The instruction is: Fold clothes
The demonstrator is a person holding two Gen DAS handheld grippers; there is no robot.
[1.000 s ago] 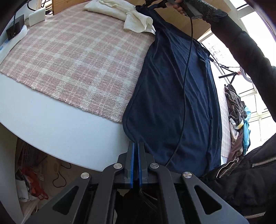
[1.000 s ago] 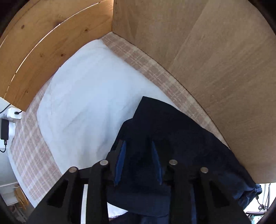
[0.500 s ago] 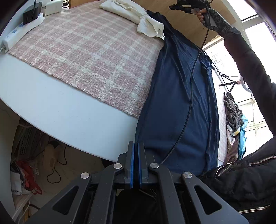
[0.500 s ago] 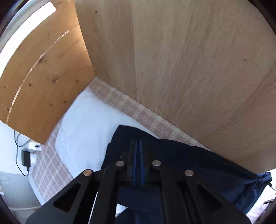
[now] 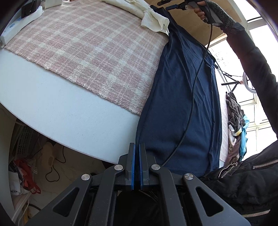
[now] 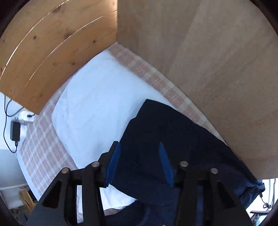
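Observation:
A long navy garment (image 5: pixel 179 104) lies stretched along the right side of the bed, from the headboard end down over the near mattress edge. My left gripper (image 5: pixel 136 145) is shut at that near edge, where the garment's hem corner meets its fingertips. At the far end, my right gripper (image 5: pixel 171 5) hangs just above the garment's top. In the right wrist view the right gripper (image 6: pixel 138 144) is open, its blue pads (image 6: pixel 114 156) standing either side of the navy fabric (image 6: pixel 165 130), which lies partly on a white pillow (image 6: pixel 97 107).
A pink plaid blanket (image 5: pixel 86 52) covers the bed, with crumpled cream cloth (image 5: pixel 152 19) at its head. Wooden panels (image 6: pixel 208 60) wall the corner. A power strip (image 5: pixel 22 22) lies far left. Piled clothes (image 5: pixel 234 121) sit right. A black cable (image 5: pixel 196 78) hangs across the garment.
The right gripper, shut on the garment's top and lifted half a second ago, has come down and opened. The left gripper has pulled back, drawing the hem over the mattress edge.

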